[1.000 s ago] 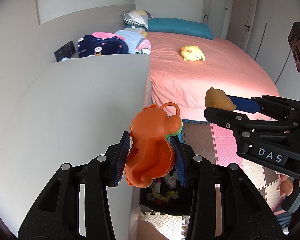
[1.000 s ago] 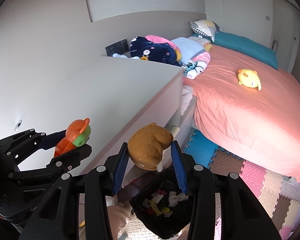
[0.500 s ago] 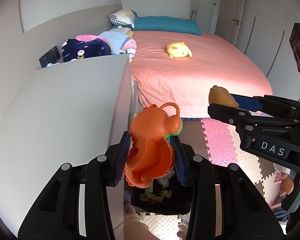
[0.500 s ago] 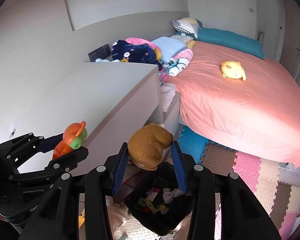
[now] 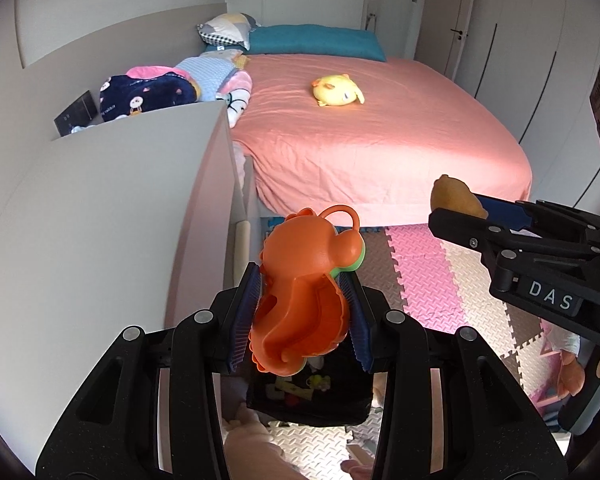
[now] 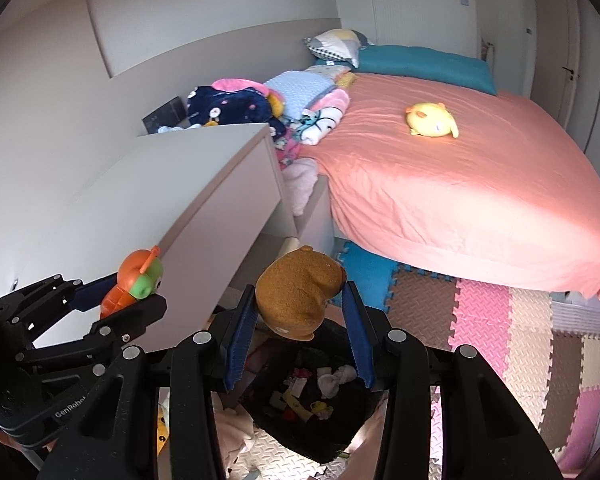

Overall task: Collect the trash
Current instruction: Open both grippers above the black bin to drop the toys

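I am looking into a home bedroom, likely shared with a child. A wide bed with a salmon-pink sheet [image 5: 380,136] fills the room, a long teal pillow [image 5: 316,42] at its head and a yellow plush chick [image 5: 337,91] lying on it. Pastel interlocking foam floor mats [image 6: 512,320] cover the floor, and folded cartoon-print blankets [image 6: 236,106] are heaped beside a pale grey cabinet [image 5: 112,200].

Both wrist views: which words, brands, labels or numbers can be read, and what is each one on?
"DAS": white letters on the body of the right gripper, seen in the left wrist view.
"GenRobot": partly cut off at the end, on the body of the left gripper, seen in the right wrist view.
Prints on the folded clothes by the bed: pictures only, no readable words.
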Motion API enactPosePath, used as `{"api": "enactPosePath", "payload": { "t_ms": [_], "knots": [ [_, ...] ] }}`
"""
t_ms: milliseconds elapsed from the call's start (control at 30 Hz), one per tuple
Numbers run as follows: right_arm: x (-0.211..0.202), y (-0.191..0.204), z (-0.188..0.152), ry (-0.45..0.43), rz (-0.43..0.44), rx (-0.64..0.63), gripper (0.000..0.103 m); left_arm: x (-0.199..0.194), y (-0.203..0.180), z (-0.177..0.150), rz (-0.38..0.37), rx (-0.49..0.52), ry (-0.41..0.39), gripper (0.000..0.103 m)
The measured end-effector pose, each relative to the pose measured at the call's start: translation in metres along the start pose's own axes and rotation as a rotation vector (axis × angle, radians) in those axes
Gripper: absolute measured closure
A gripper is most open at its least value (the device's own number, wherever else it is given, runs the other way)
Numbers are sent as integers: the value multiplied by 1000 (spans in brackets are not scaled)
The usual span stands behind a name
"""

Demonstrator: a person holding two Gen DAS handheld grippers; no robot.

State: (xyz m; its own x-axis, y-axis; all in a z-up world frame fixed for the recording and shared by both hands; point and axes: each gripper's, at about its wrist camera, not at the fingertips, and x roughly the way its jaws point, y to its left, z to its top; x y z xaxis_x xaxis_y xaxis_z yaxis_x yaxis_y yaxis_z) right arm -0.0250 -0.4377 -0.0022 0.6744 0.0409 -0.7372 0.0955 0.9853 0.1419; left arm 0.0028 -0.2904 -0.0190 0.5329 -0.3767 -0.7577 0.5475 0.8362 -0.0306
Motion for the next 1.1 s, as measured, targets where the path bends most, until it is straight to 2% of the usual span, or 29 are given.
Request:
{"api": "enactPosePath", "payload": {
  "t_ms": [400, 833, 867, 933, 967, 1000, 1033, 1100],
  "knots": [
    [5, -7, -6, 5, -63, 12, 58, 8, -8, 3, 0, 25, 3, 62],
    [16, -3, -4, 22, -64, 0, 58, 11, 1, -1, 13, 3, 26, 62],
    [17, -3, -4, 24, -65, 0, 58, 12, 2, -1, 14, 0, 31, 58],
    [18, -4, -4, 29, -65, 4, 53, 10, 6, -1, 29, -14, 31, 35],
    [18, -5, -3, 30, -64, 8, 49, 8, 7, -1, 46, -22, 24, 17],
    [17, -5, -3, 28, -66, 12, 42, 6, 8, -1, 64, -28, 13, 11],
    [16, -6, -3, 20, -74, 18, 37, 3, 10, -1, 84, -31, 0, 10],
    [13, -7, -3, 1, -90, 27, 34, 1, 14, 0, 108, -43, -1, 7]
  ]
}}
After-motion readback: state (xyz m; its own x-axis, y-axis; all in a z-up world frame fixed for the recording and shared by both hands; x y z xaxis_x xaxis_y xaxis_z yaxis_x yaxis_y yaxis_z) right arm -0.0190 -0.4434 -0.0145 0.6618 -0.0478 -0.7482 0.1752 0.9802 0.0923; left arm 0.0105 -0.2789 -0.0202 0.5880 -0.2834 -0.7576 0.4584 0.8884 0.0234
